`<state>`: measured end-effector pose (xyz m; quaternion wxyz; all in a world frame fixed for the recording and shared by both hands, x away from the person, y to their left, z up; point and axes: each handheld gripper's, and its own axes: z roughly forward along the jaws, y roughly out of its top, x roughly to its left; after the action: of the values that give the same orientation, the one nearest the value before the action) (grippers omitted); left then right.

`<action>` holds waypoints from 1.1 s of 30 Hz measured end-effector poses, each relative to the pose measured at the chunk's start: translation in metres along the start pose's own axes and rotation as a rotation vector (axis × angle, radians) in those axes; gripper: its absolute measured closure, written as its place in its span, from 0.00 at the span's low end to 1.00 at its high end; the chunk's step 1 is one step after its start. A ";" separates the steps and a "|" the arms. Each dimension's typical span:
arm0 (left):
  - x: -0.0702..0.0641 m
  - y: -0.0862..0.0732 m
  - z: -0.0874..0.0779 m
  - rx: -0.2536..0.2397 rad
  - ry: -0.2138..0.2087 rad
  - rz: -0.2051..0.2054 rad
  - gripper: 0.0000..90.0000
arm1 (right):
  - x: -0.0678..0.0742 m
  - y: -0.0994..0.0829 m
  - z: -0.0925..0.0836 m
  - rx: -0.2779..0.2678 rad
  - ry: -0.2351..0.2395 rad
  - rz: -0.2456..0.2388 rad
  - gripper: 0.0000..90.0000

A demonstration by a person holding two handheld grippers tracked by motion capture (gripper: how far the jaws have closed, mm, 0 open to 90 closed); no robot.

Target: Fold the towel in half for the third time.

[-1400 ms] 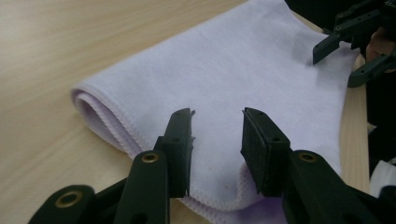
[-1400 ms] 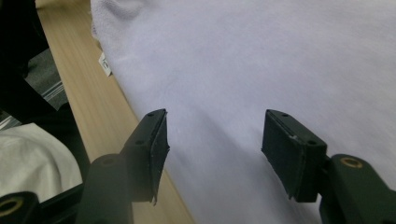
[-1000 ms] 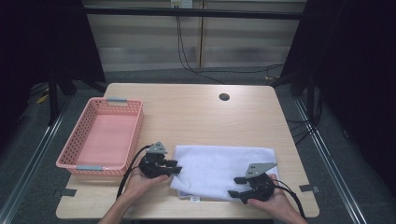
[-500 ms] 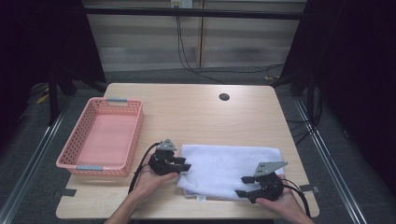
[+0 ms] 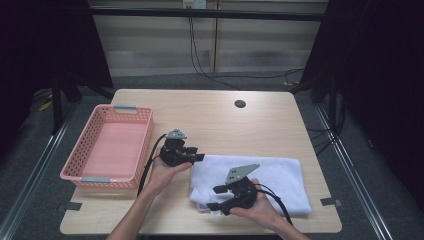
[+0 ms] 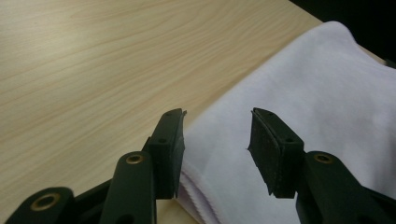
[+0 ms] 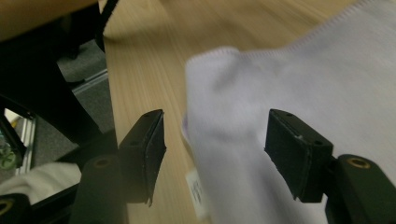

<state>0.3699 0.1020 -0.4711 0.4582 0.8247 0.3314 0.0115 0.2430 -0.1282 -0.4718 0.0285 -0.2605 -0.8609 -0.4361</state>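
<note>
Towel: we are working a folded white towel point(image 5: 270, 180) that is lying flat on the near right part of the desk point(image 5: 210, 120), well apart from the pink basket point(image 5: 107, 150) at the left.
Left gripper point(image 5: 196, 156): we are holding it at the towel's left edge; its jaws have just been opening and are standing spread, with the folded edge point(image 6: 205, 205) lying below the gap and no pad pressing on it.
Right gripper point(image 5: 214, 198): we are hovering it over the near left corner point(image 7: 210, 60); its jaws have just been opening too and are spread wide, pinching nothing.
Risk, layers: closing now, we are likely catching only the top layer, because the stacked edges are lying loose.
Risk, uneven lift: if one side grips before the other, we are dragging the towel askew and undoing the fold.
Risk, blur: the right gripper view is smeared, so we are judging that corner poorly.
</note>
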 end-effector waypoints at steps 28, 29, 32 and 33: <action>0.024 -0.021 0.003 0.039 0.087 -0.088 0.50 | 0.021 0.000 0.049 0.097 -0.200 -0.210 0.76; 0.024 -0.021 0.005 0.038 0.088 -0.086 0.49 | 0.020 0.001 0.049 0.101 -0.210 -0.204 0.81; 0.024 -0.022 0.009 0.053 0.074 -0.072 0.46 | 0.016 0.003 0.047 0.100 -0.194 -0.171 0.83; 0.023 -0.022 0.010 0.059 0.076 -0.070 0.46 | 0.015 0.002 0.047 0.097 -0.188 -0.157 0.83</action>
<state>0.3794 0.1147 -0.5002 0.4207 0.8247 0.3775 0.0171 0.2397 -0.0848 -0.4949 -0.0740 -0.2303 -0.8977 -0.3683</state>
